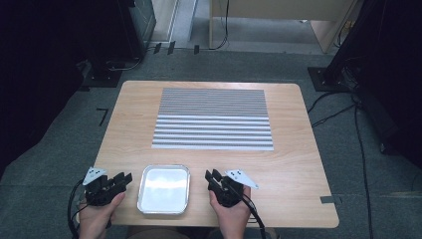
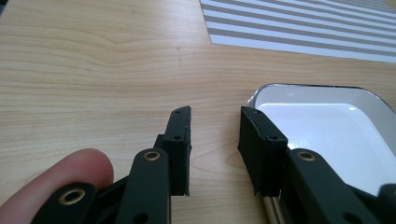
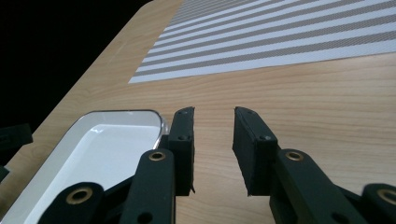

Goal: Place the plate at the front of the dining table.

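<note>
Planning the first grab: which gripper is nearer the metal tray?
Left, slightly. The left gripper sits just off the tray's left edge; the right gripper sits a bit farther off its right edge. Both are open and empty.

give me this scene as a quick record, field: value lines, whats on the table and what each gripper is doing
surface: wooden table
tray: empty metal tray, near edge, between the two grippers
mat: striped placemat, flat at the table's middle, beyond the tray
left gripper: open, empty, left of the tray, held in a hand
right gripper: open, empty, right of the tray
contact: neither gripper holds anything
</note>
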{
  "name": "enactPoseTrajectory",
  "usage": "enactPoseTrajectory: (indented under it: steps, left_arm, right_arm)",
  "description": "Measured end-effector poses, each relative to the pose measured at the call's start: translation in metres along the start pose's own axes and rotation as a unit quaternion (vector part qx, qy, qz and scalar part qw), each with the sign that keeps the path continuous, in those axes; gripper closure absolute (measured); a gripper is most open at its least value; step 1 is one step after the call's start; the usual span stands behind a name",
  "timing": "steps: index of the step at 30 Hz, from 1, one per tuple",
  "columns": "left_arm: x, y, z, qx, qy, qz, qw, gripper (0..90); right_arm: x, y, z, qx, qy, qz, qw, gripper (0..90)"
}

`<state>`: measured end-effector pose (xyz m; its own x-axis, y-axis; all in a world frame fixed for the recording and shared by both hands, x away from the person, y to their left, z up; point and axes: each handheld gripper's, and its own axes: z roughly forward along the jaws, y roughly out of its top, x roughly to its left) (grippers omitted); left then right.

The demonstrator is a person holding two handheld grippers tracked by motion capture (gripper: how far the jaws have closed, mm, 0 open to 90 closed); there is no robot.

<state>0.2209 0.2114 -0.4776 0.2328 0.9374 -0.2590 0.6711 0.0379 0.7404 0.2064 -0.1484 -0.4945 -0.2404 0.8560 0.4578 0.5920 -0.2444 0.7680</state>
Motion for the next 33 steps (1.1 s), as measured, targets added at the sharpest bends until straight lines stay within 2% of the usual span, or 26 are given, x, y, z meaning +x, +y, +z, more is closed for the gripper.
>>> enactPoseTrajectory:
  steps: [3, 4, 13, 14, 20, 29, 33]
  left_arm:
    - [-0.002, 0.0, 0.0, 0.002, -0.008, 0.003, 1.0, 66.0]
    - [-0.004, 0.0, 0.001, 0.003, -0.015, 0.006, 0.9999, 68.2]
    - [-0.007, 0.0, 0.001, 0.009, -0.039, 0.012, 0.9991, 73.3]
    - [-0.008, 0.0, 0.001, 0.008, -0.049, 0.014, 0.9987, 76.4]
    - [-0.011, 0.001, 0.001, 0.012, -0.062, 0.023, 0.9977, 79.9]
    - [-0.02, -0.001, 0.004, 0.021, -0.06, 0.039, 0.9972, 79.0]
    - [-0.022, -0.001, 0.005, 0.023, -0.06, 0.044, 0.997, 78.6]
  right_arm:
    - [0.004, -0.003, 0.002, 0.005, 0.003, 0.002, 1.0, 69.5]
    - [0.008, -0.005, 0.004, 0.008, 0.012, 0.008, 0.9999, 69.2]
    - [0.022, -0.015, 0.013, 0.027, 0.014, -0.003, 0.9995, 71.1]
    - [0.024, -0.018, 0.015, 0.03, 0.015, -0.002, 0.9994, 71.5]
    - [0.031, -0.022, 0.019, 0.035, 0.015, -0.002, 0.9993, 72.2]
    - [0.039, -0.026, 0.024, 0.043, 0.015, -0.003, 0.9989, 72.8]
    - [0.042, -0.027, 0.026, 0.053, 0.005, -0.003, 0.9986, 77.6]
